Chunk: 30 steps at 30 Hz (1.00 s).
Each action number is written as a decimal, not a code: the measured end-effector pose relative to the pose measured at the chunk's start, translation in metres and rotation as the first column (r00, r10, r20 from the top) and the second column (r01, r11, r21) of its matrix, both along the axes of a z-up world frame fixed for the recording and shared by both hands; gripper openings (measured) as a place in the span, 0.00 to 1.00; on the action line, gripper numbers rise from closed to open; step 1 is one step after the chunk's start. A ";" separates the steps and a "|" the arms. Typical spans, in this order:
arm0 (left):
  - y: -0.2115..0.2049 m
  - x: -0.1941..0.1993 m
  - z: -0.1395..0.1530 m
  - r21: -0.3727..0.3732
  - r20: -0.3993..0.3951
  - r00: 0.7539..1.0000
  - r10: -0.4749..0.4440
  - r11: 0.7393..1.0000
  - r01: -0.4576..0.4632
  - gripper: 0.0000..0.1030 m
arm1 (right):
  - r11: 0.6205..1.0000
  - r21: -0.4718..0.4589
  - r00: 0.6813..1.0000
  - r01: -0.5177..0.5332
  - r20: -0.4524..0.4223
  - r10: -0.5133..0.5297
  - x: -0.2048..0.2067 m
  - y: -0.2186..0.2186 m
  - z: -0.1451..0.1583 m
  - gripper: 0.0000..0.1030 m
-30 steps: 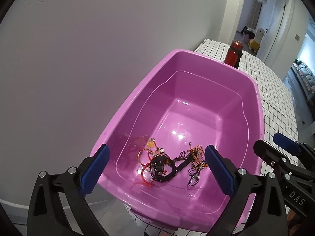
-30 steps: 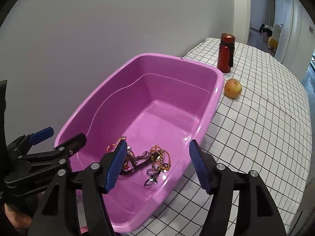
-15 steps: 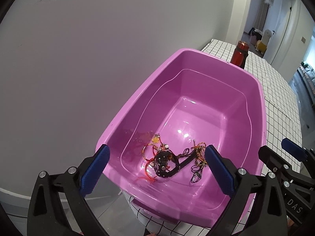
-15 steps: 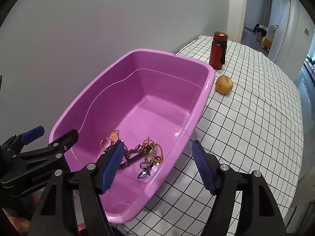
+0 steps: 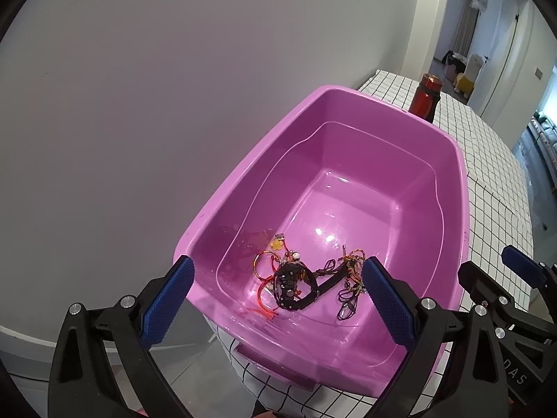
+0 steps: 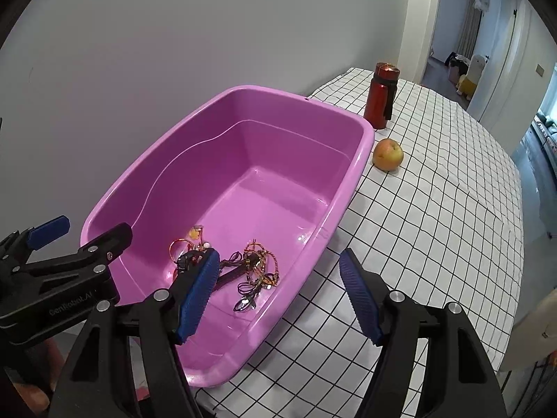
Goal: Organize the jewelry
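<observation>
Jewelry [image 5: 306, 280]: tangled heap of gold rings, cords and a black strap, lying on the floor of the basin at its near end.
Basin [image 5: 348, 104]: purple plastic, on the checked tablecloth [image 6: 435, 244], against the wall.
Left gripper [image 5: 276, 301]: jaws spread wide, holding nothing, raised above the basin's near rim.
Right gripper [image 6: 278, 299]: jaws spread wide, empty, straddling the basin's right rim.
Bottle [image 6: 381, 95]: red, upright beyond the basin.
Apple [image 6: 387, 155]: beside the basin's far corner.

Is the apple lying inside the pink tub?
No, the apple lies on the checked cloth beside the tub.
</observation>
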<state>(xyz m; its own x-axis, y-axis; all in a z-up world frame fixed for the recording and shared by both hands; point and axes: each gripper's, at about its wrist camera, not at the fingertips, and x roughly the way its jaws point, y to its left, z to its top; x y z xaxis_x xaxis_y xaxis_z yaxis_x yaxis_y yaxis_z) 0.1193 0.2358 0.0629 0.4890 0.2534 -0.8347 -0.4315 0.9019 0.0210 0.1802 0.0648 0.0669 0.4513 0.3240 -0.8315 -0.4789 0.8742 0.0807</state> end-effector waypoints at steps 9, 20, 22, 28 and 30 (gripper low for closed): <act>-0.003 -0.001 0.001 0.011 0.000 1.000 -0.006 1.000 0.006 0.93 | 1.000 -0.004 1.000 0.010 0.002 -0.010 -0.002 -0.003 0.002 0.66; -0.003 -0.001 0.002 0.015 -0.001 1.000 -0.009 1.000 0.009 0.93 | 1.000 -0.005 1.000 0.007 0.002 -0.007 -0.003 -0.003 0.002 0.66; -0.003 -0.001 0.002 0.014 -0.003 1.000 -0.010 1.000 0.010 0.93 | 1.000 -0.006 1.000 0.006 0.001 -0.006 -0.003 -0.002 0.002 0.66; -0.003 0.000 0.002 0.016 -0.001 1.000 -0.012 1.000 0.012 0.93 | 1.000 -0.006 1.000 0.006 0.001 -0.006 -0.003 -0.002 0.002 0.66; -0.003 0.000 0.002 0.014 0.001 1.000 -0.016 1.000 0.016 0.93 | 1.000 -0.006 1.000 0.006 0.000 -0.006 -0.003 -0.002 0.002 0.66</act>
